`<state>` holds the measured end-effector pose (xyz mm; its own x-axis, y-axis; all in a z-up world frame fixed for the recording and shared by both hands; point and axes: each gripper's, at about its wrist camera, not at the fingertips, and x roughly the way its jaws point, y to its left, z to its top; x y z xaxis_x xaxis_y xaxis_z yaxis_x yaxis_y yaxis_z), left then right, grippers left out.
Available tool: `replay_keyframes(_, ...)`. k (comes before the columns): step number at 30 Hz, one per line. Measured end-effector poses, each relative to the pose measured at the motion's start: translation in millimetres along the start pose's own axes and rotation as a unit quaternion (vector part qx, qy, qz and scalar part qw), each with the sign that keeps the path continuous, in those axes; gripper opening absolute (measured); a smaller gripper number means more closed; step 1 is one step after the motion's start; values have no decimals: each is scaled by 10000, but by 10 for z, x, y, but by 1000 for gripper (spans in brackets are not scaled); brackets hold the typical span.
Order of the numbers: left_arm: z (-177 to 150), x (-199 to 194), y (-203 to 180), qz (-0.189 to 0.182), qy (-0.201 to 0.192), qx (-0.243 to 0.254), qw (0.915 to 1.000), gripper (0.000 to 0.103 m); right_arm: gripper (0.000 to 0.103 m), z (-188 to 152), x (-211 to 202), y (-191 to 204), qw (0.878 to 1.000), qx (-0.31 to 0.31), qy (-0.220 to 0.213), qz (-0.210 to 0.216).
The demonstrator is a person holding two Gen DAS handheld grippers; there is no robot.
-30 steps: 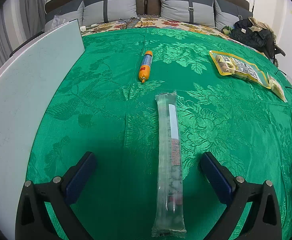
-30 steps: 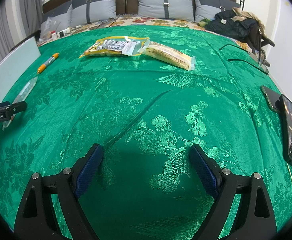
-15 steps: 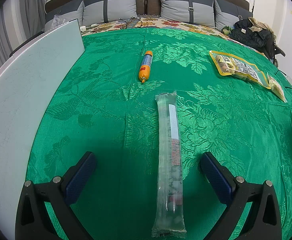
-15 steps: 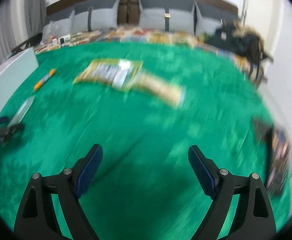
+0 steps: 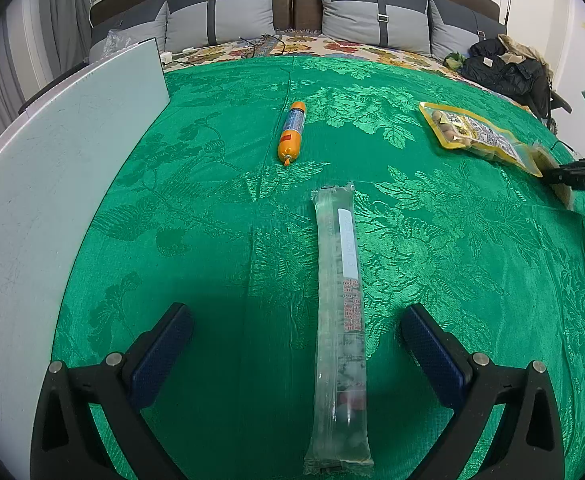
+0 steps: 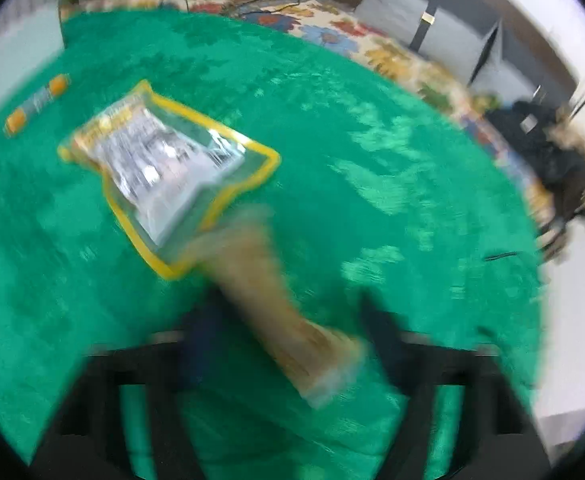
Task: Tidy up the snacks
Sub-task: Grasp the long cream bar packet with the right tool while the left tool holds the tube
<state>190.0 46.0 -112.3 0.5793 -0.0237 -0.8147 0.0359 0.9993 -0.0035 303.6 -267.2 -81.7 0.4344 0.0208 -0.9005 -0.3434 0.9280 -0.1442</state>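
**Two claws over the snack spread**

Green flower-patterned brocade cloth [image 5: 212,240] covers the bed, with grey and charcoal pillows [image 5: 220,12] along the headboard at 12 o'clock and a heap of dark clothing [image 5: 504,68] at 2 o'clock. A pale flat board [image 5: 52,180] lies along the cloth's edge from 9 to 11 o'clock.

My left claw [image 5: 296,316] hangs tilted down over the cloth with its jaws wide apart and nothing gripped. A long clear plastic snack sleeve [image 5: 340,300] lies on the cloth between my two blue pads, closer to the right one and touching neither; it runs from 6 o'clock up towards 12. Beyond its far end, at 12 o'clock, rests a small orange sausage stick with a blue label [image 5: 292,132]. At 2 o'clock lies a flat yellow-edged pouch of nuts [image 5: 468,132].

My right claw [image 6: 288,312] is over that pouch's near end, and its view is badly smeared. Its jaws are closing, with a long tan snack packet [image 6: 276,292] between them, slanting from 6 towards 11 o'clock; its far end meets the pouch's corner. I cannot tell through the blur whether my pads press on it.
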Motion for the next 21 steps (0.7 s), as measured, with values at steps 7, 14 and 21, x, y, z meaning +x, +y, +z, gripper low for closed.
replay_keyframes(7, 2, 3, -4, 1, 0, 0, 10000, 103, 17, -205, -363, -181, 9900, 1336, -205, 393)
replay_keyframes(14, 0, 1, -1, 2, -1, 0, 10000, 103, 17, -649, -871, 90, 9493, 2578, 163, 1792)
replay_keyframes(21, -1, -1, 1, 1, -1, -1, 10000, 103, 18, -1068, -787, 985, 9757, 1892, -118, 1096)
